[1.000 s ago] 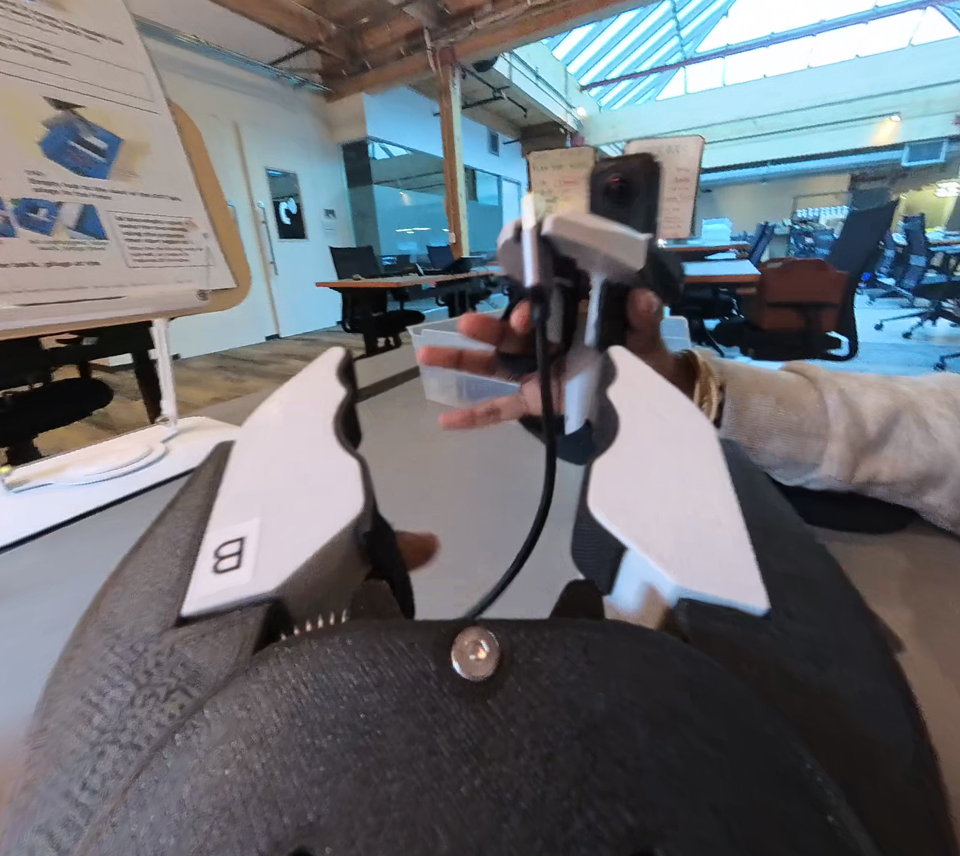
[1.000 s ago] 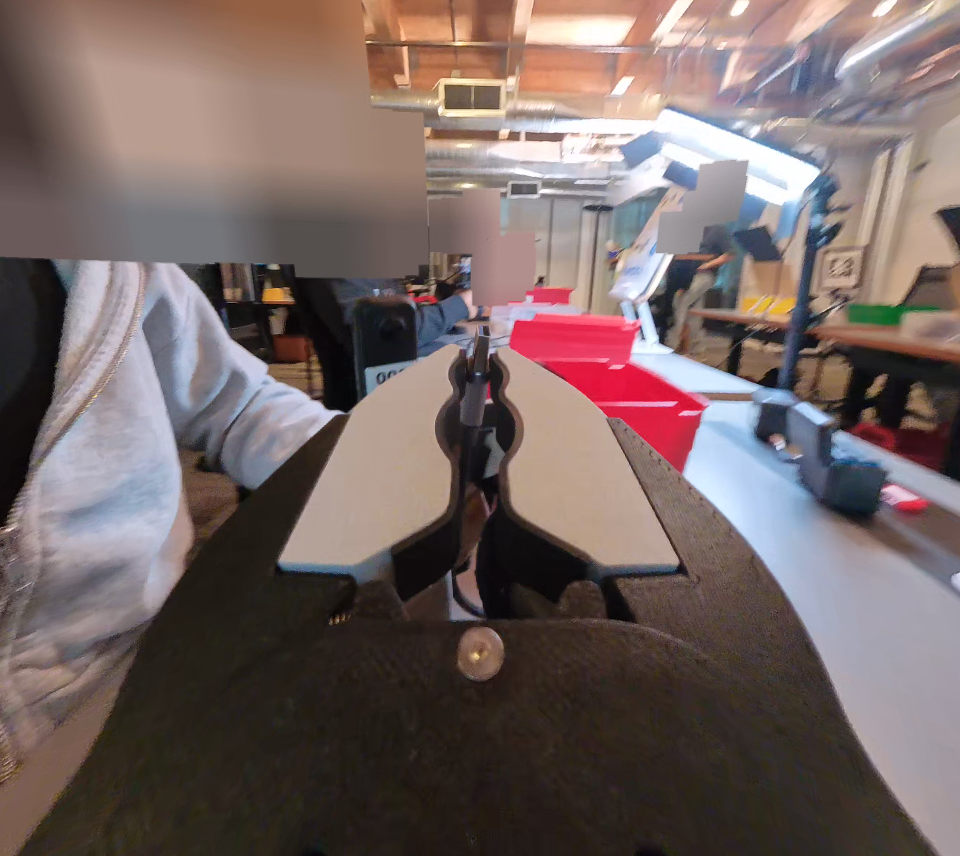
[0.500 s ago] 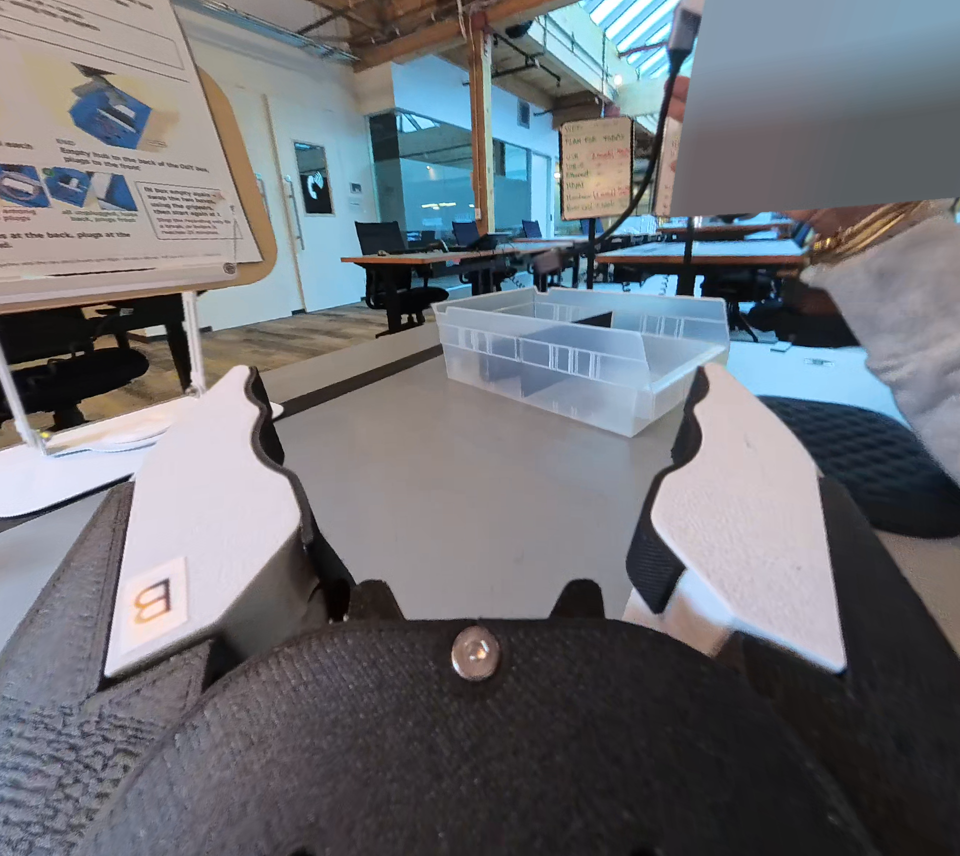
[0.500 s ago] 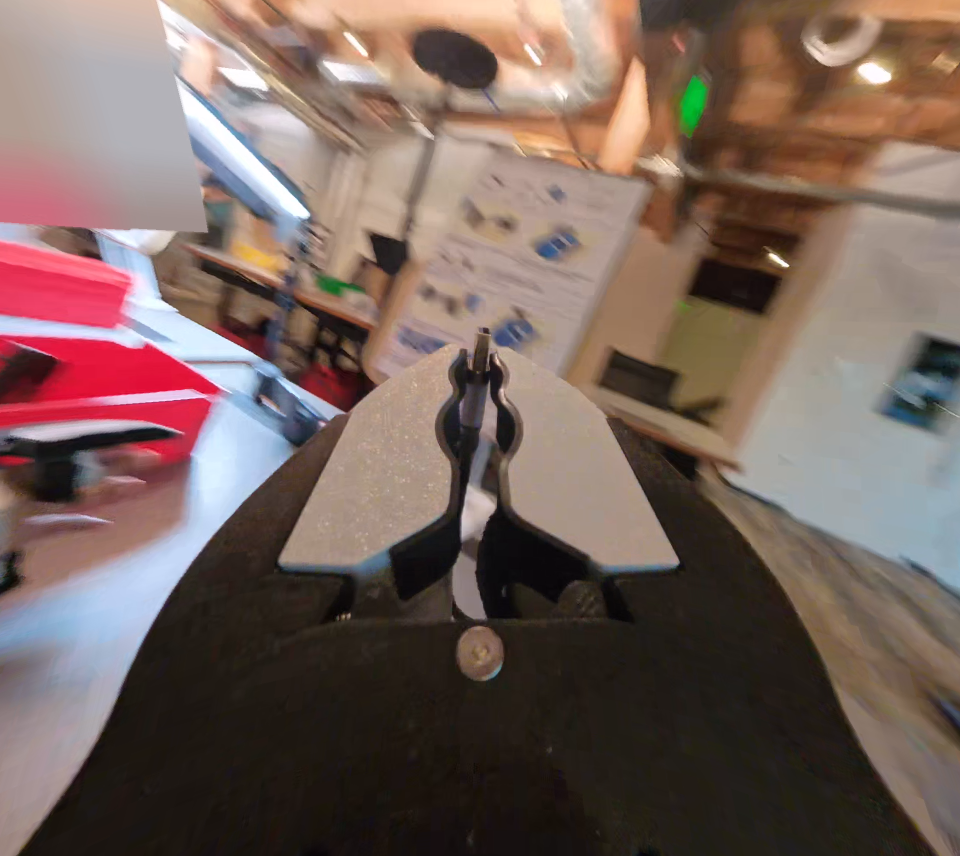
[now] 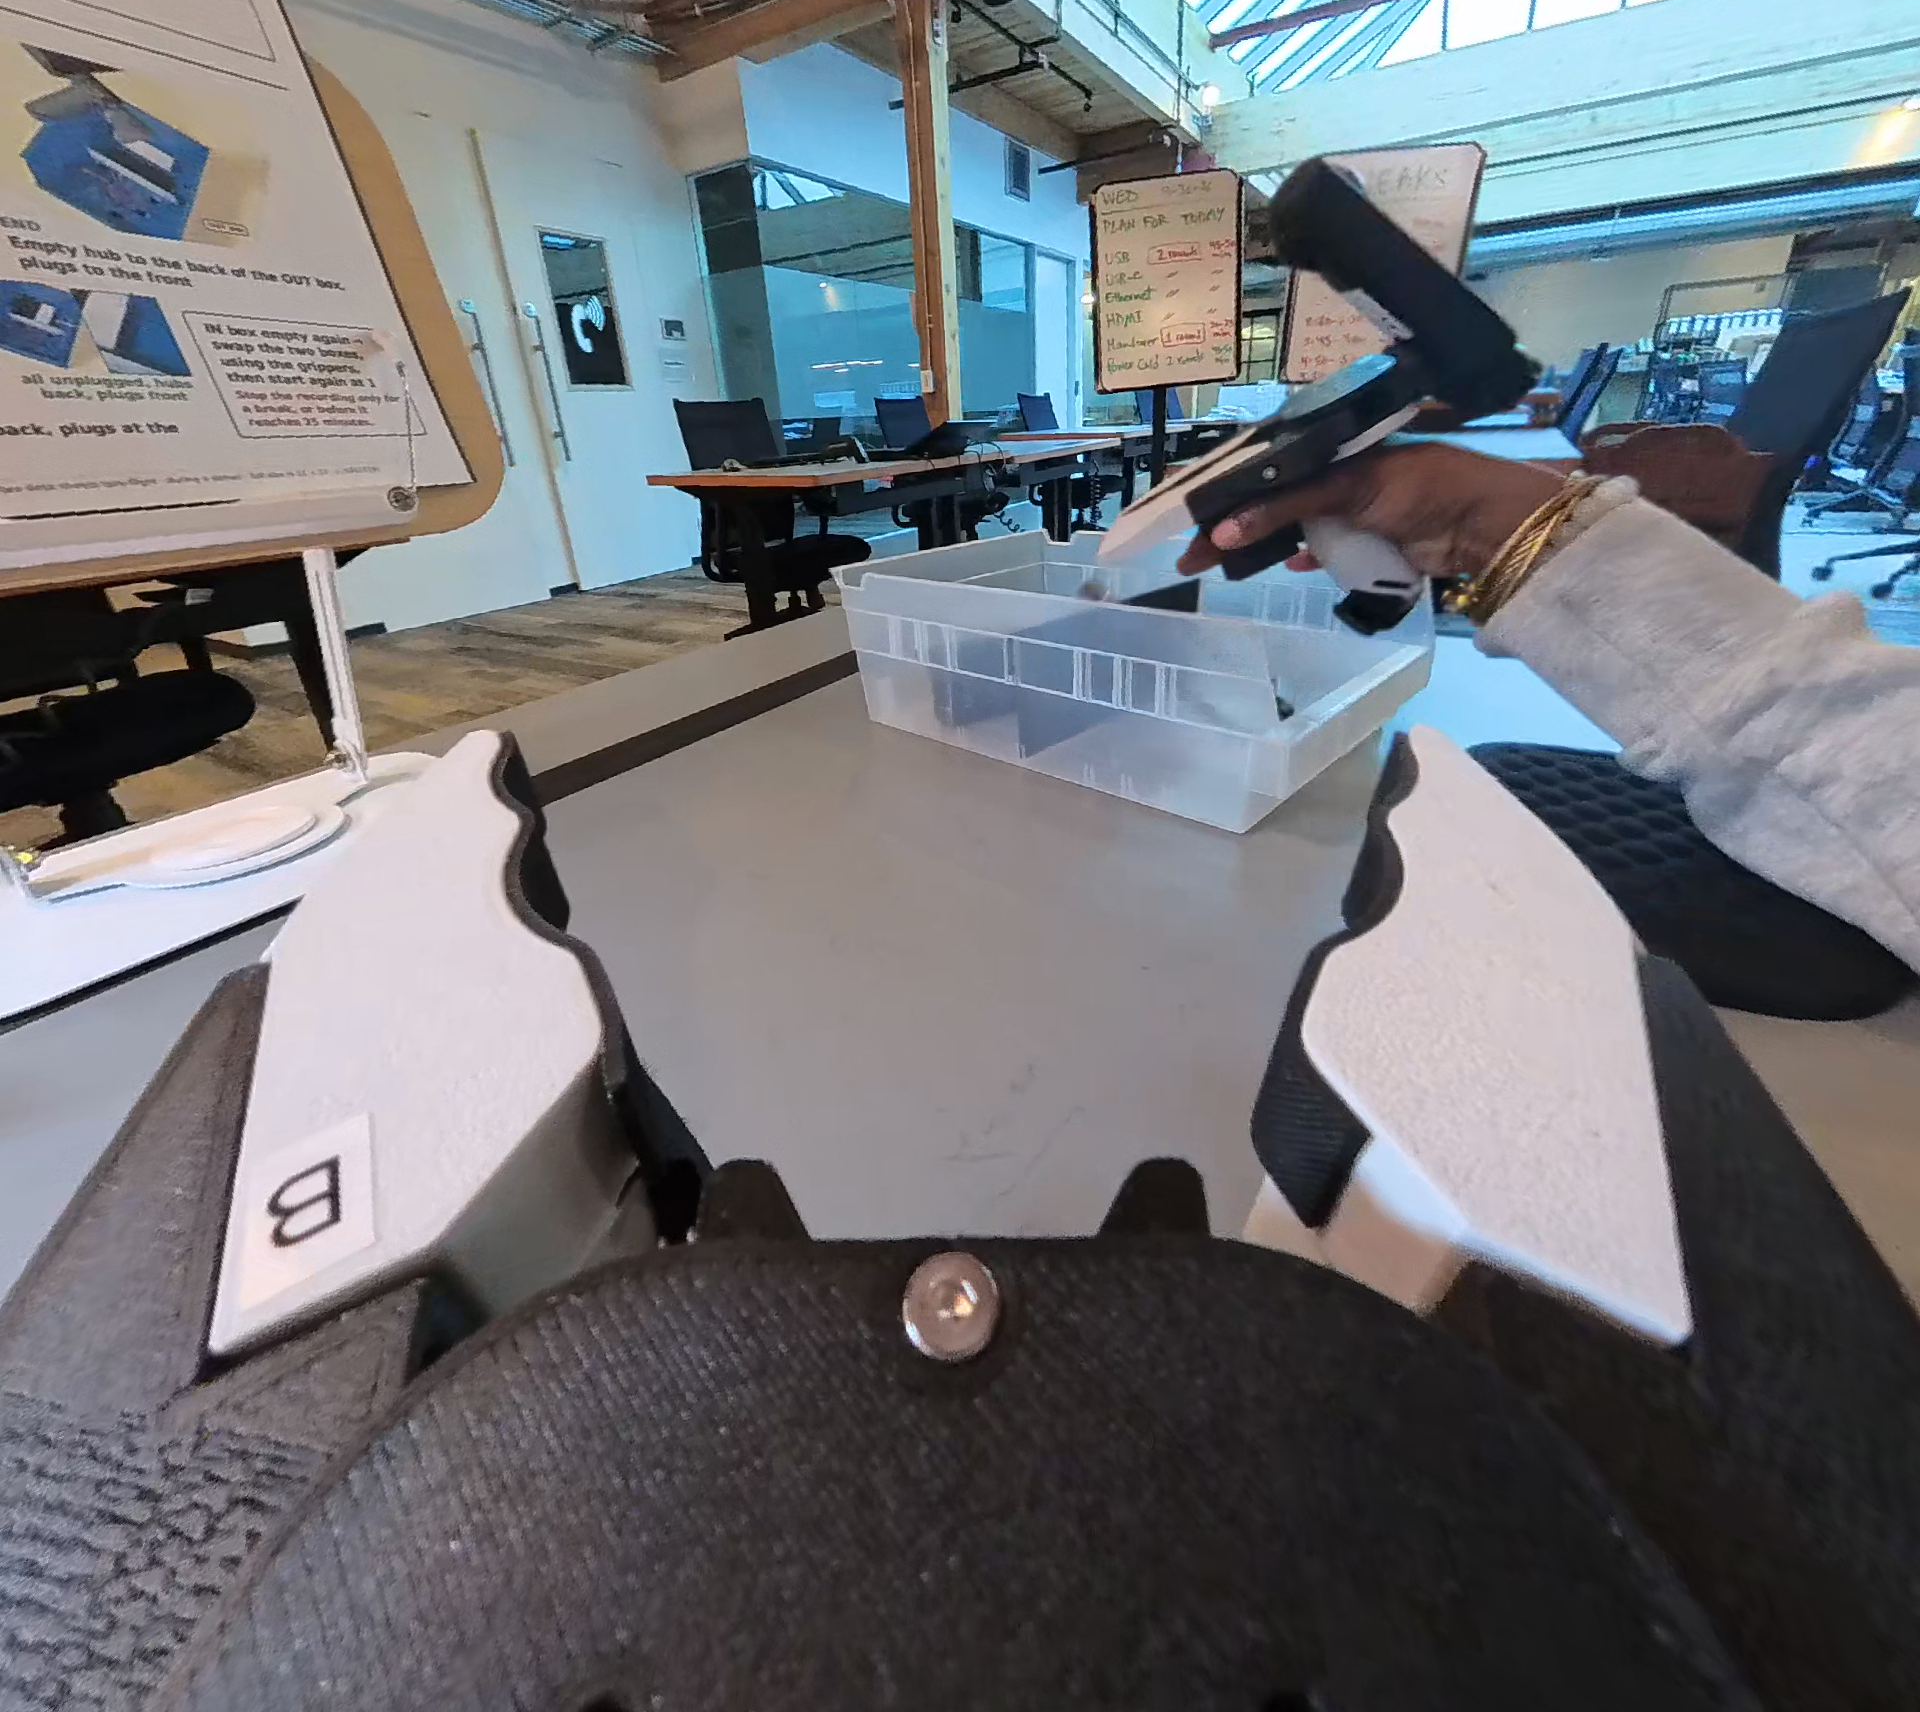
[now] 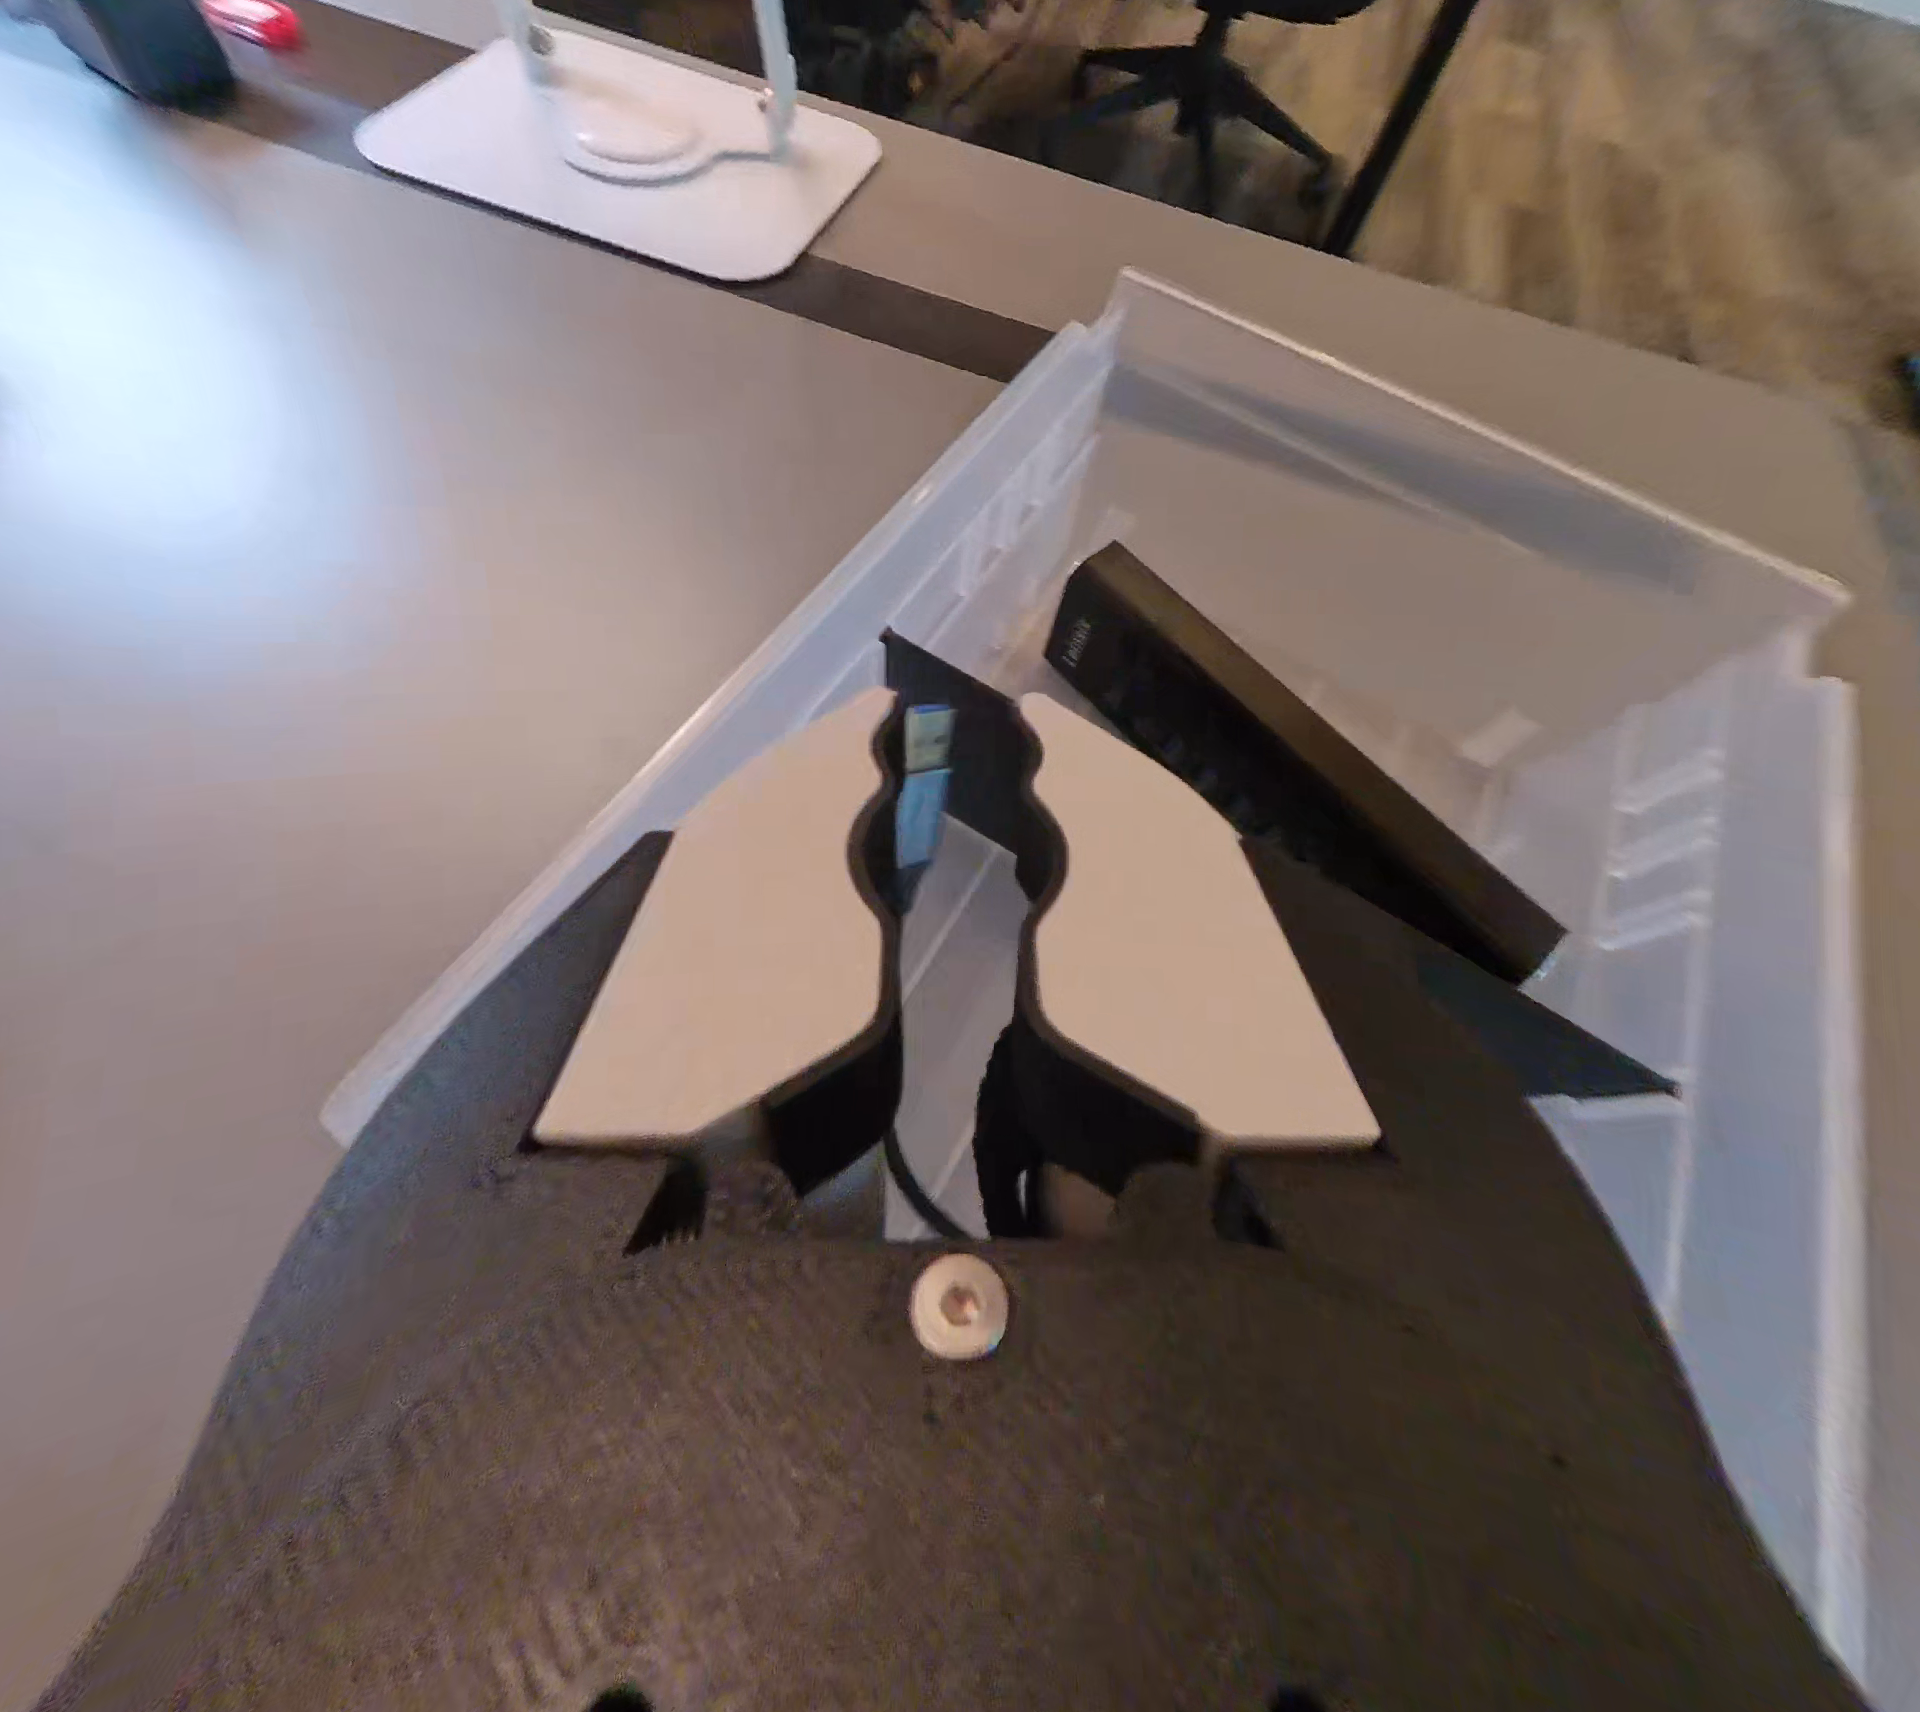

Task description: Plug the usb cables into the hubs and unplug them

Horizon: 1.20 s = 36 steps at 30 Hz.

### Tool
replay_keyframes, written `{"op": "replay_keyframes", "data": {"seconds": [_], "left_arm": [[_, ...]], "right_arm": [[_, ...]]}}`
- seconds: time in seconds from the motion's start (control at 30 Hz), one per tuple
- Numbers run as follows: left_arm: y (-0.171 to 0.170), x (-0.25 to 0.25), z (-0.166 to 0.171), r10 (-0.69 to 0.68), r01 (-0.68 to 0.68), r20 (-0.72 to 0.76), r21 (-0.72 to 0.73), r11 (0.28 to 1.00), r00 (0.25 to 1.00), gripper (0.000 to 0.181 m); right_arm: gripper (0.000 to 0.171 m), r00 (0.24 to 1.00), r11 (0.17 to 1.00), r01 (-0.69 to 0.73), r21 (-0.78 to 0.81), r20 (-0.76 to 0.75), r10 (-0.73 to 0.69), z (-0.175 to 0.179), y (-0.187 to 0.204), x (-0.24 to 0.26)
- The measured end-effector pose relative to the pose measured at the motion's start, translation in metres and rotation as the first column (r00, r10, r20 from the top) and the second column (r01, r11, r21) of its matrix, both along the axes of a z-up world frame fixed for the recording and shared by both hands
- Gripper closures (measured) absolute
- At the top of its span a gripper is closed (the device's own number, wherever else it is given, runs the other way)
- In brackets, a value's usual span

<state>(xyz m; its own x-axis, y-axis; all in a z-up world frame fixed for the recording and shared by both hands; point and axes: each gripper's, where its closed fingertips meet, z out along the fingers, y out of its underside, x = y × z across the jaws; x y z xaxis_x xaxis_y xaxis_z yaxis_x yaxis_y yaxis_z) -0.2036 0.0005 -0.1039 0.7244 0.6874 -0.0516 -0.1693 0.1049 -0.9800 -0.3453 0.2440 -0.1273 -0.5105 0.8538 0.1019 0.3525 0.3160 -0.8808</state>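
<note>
Above the clear divided bin [image 6: 1226, 374], the right gripper [image 6: 956, 706], jaws slightly parted, loosely cradles a blue USB plug [image 6: 923, 789]; lowering it gently beside the black hub [image 6: 1299, 758] seems wise. Left gripper [image 5: 945, 841] hangs wide, empty.

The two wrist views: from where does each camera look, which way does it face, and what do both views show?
Left wrist view: sits behind the open left tool, low over the grey table, facing level toward the clear bin; shows the right tool and the person's hand.
Right wrist view: sits behind the right tool, facing steeply down into the bin; its fingers, slightly parted, have a USB plug between them near a black hub.
Shared: bin, table, right tool.
</note>
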Motion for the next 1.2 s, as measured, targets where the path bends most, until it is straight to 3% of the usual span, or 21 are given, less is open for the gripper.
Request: {"op": "replay_keyframes", "data": {"seconds": [0.03, 0.17, 0.27, 0.37, 0.43, 0.47, 0.53, 0.63, 0.77, 0.87, 0.93, 1.0, 1.07, 1.13, 1.2], "left_arm": [[0.001, 0.001, 0.000, -0.006, 0.006, -0.002, -0.006, 1.000, 1.000, 0.036], [0.004, 0.002, -0.003, -0.017, 0.017, 0.000, -0.027, 0.999, 1.000, 0.036], [0.006, 0.001, -0.005, -0.021, 0.021, 0.005, -0.034, 0.999, 1.000, 0.036], [0.007, 0.001, -0.007, -0.024, 0.025, 0.010, -0.041, 0.999, 1.000, 0.036], [0.007, 0.000, -0.008, -0.027, 0.028, 0.015, -0.041, 0.999, 1.000, 0.036], [0.007, 0.000, -0.008, -0.027, 0.028, 0.015, -0.042, 0.999, 1.000, 0.036], [0.007, 0.000, -0.008, -0.028, 0.028, 0.015, -0.046, 0.999, 1.000, 0.036], [0.008, 0.001, -0.007, -0.033, 0.034, 0.010, -0.044, 0.998, 0.999, 0.036], [0.009, 0.008, 0.003, -0.052, 0.051, -0.022, -0.034, 0.998, 0.998, 0.037], [0.008, 0.024, 0.030, -0.083, 0.081, -0.091, -0.025, 0.996, 0.992, 0.041], [0.000, 0.038, 0.058, -0.078, 0.077, -0.137, -0.011, 0.997, 0.987, 0.045], [-0.027, 0.046, 0.086, 0.028, -0.034, -0.189, -0.026, 0.999, 0.982, 0.061], [-0.082, 0.042, 0.108, 0.271, -0.290, -0.231, -0.048, 0.956, 0.934, 0.076], [-0.161, 0.037, 0.115, 0.565, -0.589, -0.214, -0.067, 0.805, 0.797, 0.086], [-0.244, 0.038, 0.096, 0.781, -0.793, -0.142, -0.141, 0.593, 0.609, 0.095]], "right_arm": [[0.146, 1.000, 1.000, -0.014, -0.020, -0.004, 0.014, 0.000, -0.002, 0.000], [0.127, 0.993, 0.998, -0.037, -0.058, -0.111, 0.031, 0.018, -0.006, -0.001], [0.104, 0.921, 0.988, -0.047, -0.149, -0.389, -0.015, 0.065, -0.010, -0.001], [0.092, 0.656, 0.915, -0.169, -0.365, -0.735, -0.172, 0.142, -0.013, 0.031], [0.089, 0.460, 0.799, -0.361, -0.481, -0.837, -0.295, 0.180, -0.016, 0.075], [0.088, 0.397, 0.734, -0.472, -0.488, -0.861, -0.318, 0.191, -0.025, 0.097], [0.081, 0.342, 0.631, -0.630, -0.454, -0.891, -0.300, 0.199, -0.051, 0.131], [0.078, 0.325, 0.551, -0.761, -0.343, -0.936, -0.134, 0.186, -0.112, 0.160], [0.074, 0.375, 0.465, -0.837, -0.288, -0.921, 0.106, 0.142, -0.187, 0.176], [0.072, 0.360, 0.459, -0.859, -0.227, -0.906, 0.224, 0.118, -0.215, 0.184], [0.072, 0.367, 0.484, -0.845, -0.228, -0.906, 0.213, 0.119, -0.212, 0.179], [0.073, 0.400, 0.477, -0.833, -0.281, -0.901, 0.168, 0.125, -0.202, 0.171], [0.073, 0.430, 0.471, -0.821, -0.322, -0.892, 0.139, 0.126, -0.194, 0.164], [0.074, 0.442, 0.471, -0.817, -0.332, -0.886, 0.141, 0.124, -0.194, 0.160], [0.075, 0.438, 0.474, -0.822, -0.317, -0.883, 0.170, 0.120, -0.200, 0.162]]}}
